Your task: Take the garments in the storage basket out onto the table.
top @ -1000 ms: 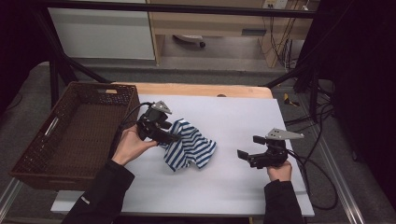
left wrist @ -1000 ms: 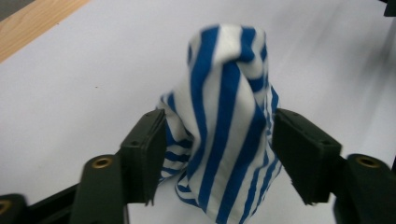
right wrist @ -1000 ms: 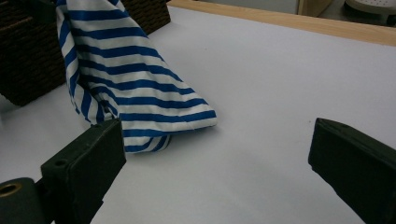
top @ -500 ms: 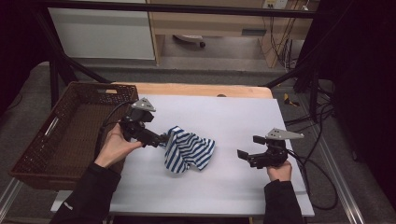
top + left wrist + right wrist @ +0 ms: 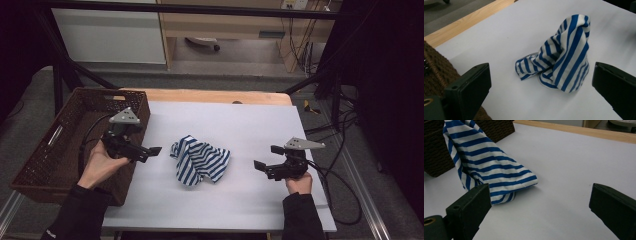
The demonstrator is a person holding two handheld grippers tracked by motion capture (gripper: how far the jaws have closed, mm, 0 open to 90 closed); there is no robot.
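Step in hand looks like release: left gripper [image 5: 150, 150] has just been opening its jaws, now wide apart with nothing between them, sitting between the wicker basket [image 5: 35, 165] and the striped cloth [image 5: 200, 160]. Right gripper [image 5: 263, 165] is also spread and empty, on the cloth's far side from the basket.

Cloth sits apart from the basket, mid-worktop [image 5: 240, 125], touching neither gripper.

Next move likely needs a fresh pinch on an edge or corner, probably with both grippers.

Cloth: blue-and-white stripes, crumpled into a peaked heap, soft folds, no flat edge exposed.
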